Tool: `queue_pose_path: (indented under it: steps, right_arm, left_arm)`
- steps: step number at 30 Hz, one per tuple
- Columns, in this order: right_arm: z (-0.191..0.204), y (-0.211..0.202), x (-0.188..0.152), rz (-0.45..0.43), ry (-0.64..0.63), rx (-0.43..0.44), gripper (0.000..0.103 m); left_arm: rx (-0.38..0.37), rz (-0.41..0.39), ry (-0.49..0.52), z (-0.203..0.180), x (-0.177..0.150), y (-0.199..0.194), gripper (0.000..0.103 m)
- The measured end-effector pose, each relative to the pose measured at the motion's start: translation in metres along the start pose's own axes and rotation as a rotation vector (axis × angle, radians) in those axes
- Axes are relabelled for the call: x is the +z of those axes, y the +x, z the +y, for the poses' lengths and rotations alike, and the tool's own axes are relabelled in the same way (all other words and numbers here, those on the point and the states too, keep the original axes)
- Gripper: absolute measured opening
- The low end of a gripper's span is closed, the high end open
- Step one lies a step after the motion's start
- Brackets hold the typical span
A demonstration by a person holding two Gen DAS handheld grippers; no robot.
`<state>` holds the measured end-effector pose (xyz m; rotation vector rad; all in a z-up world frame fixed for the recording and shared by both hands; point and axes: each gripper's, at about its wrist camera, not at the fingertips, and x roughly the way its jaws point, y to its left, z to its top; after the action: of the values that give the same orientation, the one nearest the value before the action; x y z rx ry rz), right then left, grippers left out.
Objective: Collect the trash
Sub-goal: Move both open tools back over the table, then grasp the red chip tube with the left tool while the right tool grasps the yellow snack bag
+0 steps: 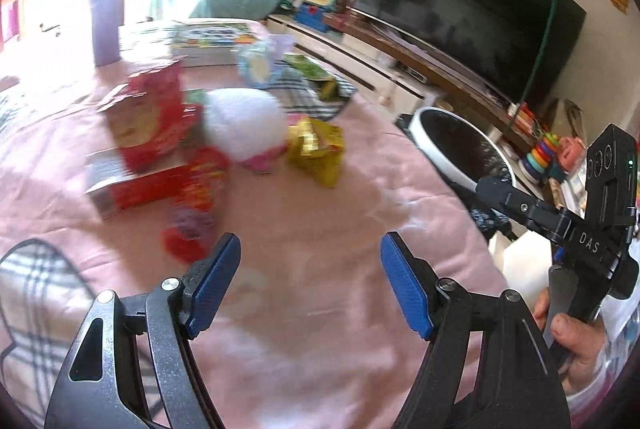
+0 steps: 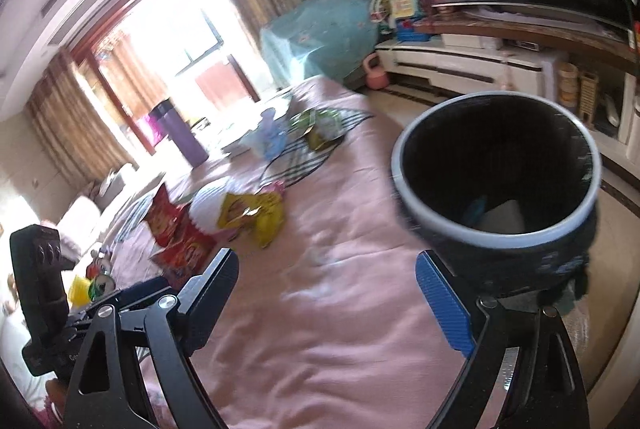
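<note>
Ribbed blue tongs (image 1: pixel 310 285) gape over rumpled pink cloth (image 1: pixel 304 213).

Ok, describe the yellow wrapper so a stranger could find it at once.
Start at the pink cloth covering the table. Mid-table lies a litter pile around a white puffy lump. The yellow wrapper lies on its bin-facing side, crinkled and the only yellow piece beside red packets.
</note>
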<state>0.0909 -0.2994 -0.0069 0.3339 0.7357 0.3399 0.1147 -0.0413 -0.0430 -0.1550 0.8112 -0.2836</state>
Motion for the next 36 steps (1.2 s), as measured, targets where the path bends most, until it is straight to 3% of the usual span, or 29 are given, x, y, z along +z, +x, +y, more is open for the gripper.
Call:
queue_pose_path:
  steps: [10,22,26,31,33,34,36]
  right_arm:
    - [0.035,0.027,-0.004,0.047,-0.058,0.029,0.091]
    - [0.056,0.06,0.001,0.081,-0.127,0.045,0.09]
    - [0.059,0.078,0.006,0.107,-0.144,0.036,0.075]
    - [0.058,0.107,0.013,0.165,-0.145,0.013,0.069]
    - [0.058,0.119,0.015,0.188,-0.152,0.006,0.062]
    - [0.057,0.123,0.015,0.198,-0.155,0.004,0.058]
    - [0.057,0.131,0.014,0.216,-0.162,-0.01,0.036]
  left_arm:
    - [0.051,-0.018,-0.078,0.045,-0.004,-0.012,0.074]
    - [0.087,0.011,-0.042,0.053,0.001,0.005,0.074]
    - [0.103,0.029,-0.007,0.053,0.008,0.019,0.074]
    - [0.113,0.048,-0.002,0.058,0.017,0.038,0.074]
    - [0.113,0.052,0.005,0.058,0.019,0.044,0.068]
    - [0.106,0.058,0.008,0.058,0.019,0.047,0.06]
    - [0.086,0.078,0.01,0.058,0.019,0.053,0.044]
